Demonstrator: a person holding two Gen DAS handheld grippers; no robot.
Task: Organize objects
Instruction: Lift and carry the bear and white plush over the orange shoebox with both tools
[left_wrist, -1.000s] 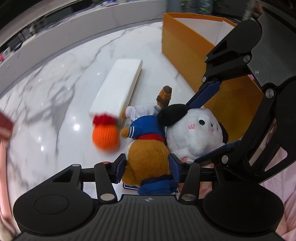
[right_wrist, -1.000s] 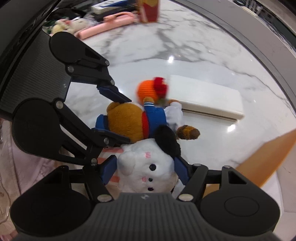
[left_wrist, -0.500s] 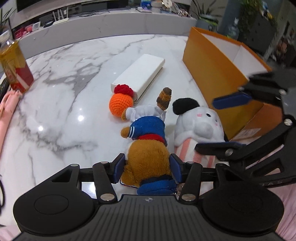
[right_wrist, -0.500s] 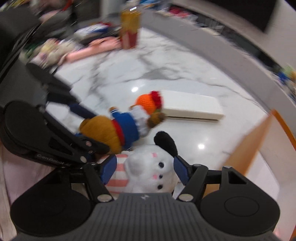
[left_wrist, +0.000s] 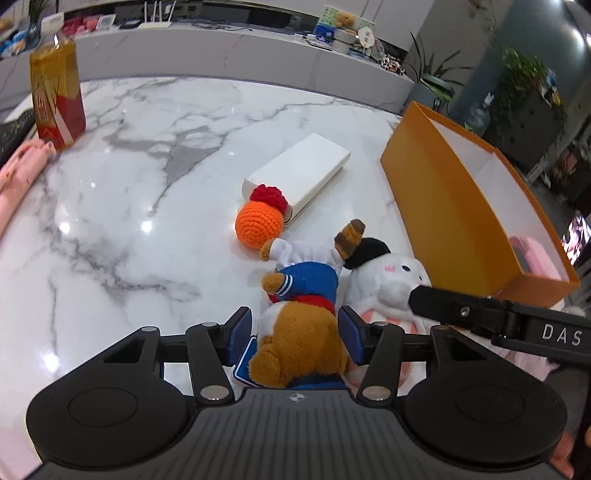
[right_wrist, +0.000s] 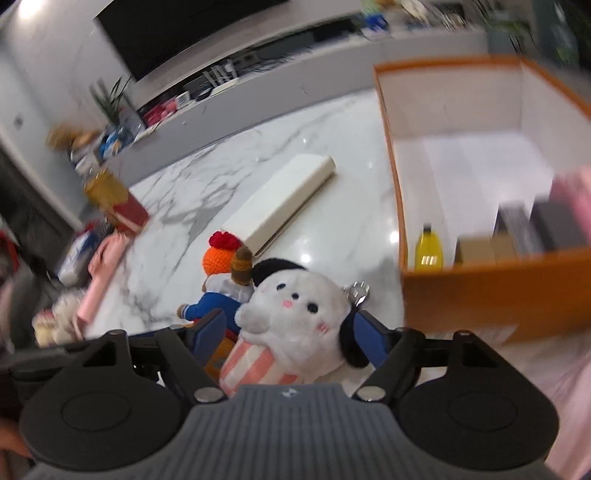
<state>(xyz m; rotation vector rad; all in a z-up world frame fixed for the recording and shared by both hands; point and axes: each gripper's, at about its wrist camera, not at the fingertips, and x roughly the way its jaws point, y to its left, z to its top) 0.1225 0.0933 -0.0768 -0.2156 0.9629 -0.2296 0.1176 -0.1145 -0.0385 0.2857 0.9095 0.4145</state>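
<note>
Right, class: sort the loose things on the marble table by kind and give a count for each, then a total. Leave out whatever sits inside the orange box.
Plush toys: 2, the brown plush and the white plush.
Crocheted toys: 1, the orange ball.
Boxes: 2, the white box and the orange box.
Snack packs: 1, the yellow-red pack.
Total: 6.

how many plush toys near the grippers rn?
3. Brown plush in blue jacket between the left gripper fingers; white plush in the right gripper; orange crochet toy on the table by the white box. Others may be hidden.
</note>
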